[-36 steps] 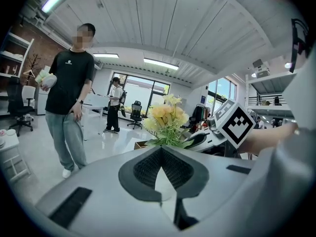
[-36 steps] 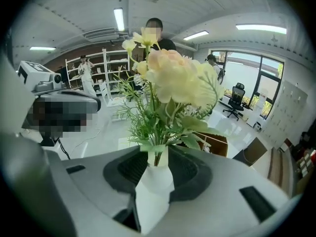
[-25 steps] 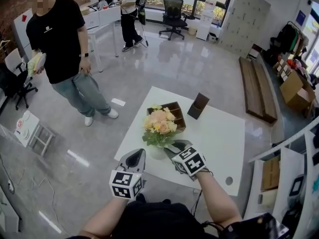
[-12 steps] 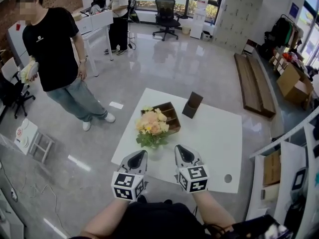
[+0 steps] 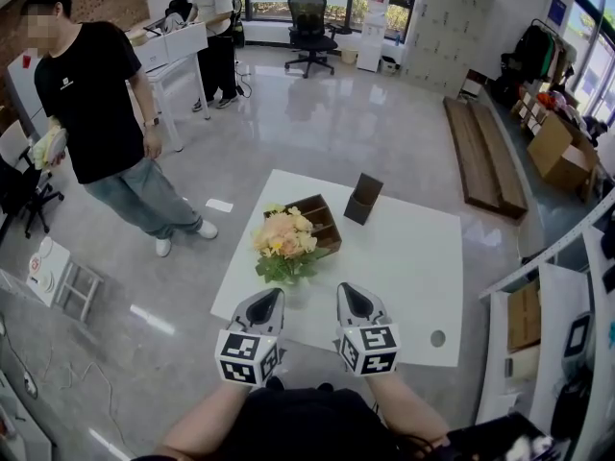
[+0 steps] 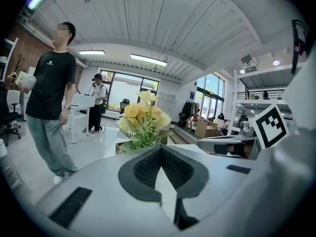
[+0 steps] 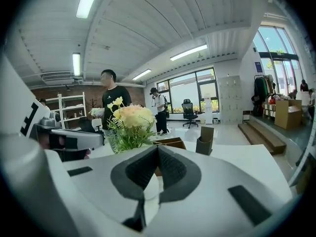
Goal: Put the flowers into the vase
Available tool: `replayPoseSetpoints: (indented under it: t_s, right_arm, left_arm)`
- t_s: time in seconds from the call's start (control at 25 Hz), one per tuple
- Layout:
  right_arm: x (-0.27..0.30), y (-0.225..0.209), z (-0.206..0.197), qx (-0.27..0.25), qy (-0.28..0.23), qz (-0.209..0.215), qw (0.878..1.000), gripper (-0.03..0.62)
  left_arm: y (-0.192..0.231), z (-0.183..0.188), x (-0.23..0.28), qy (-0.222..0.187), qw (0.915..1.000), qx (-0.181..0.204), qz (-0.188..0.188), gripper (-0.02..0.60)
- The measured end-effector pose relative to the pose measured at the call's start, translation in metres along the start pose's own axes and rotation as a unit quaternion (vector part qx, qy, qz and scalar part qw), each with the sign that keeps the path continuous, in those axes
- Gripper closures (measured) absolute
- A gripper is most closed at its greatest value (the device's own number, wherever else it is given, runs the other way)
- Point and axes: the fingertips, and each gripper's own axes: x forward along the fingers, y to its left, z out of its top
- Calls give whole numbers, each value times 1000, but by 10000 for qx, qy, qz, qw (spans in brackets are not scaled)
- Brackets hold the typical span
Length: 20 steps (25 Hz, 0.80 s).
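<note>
A bouquet of peach and yellow flowers (image 5: pixel 282 243) with green leaves stands upright on the white table (image 5: pixel 413 257). The leaves hide most of the vase. My left gripper (image 5: pixel 267 301) and right gripper (image 5: pixel 348 294) hover side by side over the table's near edge, just short of the bouquet. Both are shut with nothing between the jaws. In the left gripper view the flowers (image 6: pixel 143 120) rise just beyond the closed left gripper (image 6: pixel 159 149). In the right gripper view the flowers (image 7: pixel 129 122) stand ahead and to the left of the closed right gripper (image 7: pixel 157 149).
A wooden box (image 5: pixel 320 221) sits right behind the bouquet, and a dark slanted holder (image 5: pixel 362 198) stands at the table's far edge. A person in a black shirt (image 5: pixel 96 113) stands on the floor at the left. Another person (image 5: pixel 213 27) and an office chair (image 5: pixel 309 22) are farther back.
The right gripper has drawn back from the bouquet to the table's near edge, rolled upright and closed its jaws. The left gripper has hardly moved.
</note>
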Motion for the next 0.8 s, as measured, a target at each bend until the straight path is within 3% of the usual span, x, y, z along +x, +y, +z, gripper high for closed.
replayPoseSetpoints:
  t_s: [0.8]
  right_arm:
    - [-1, -3, 2, -85, 19, -75, 9999, 591]
  left_arm:
    - [-2, 1, 3, 8, 10000, 30, -39, 575]
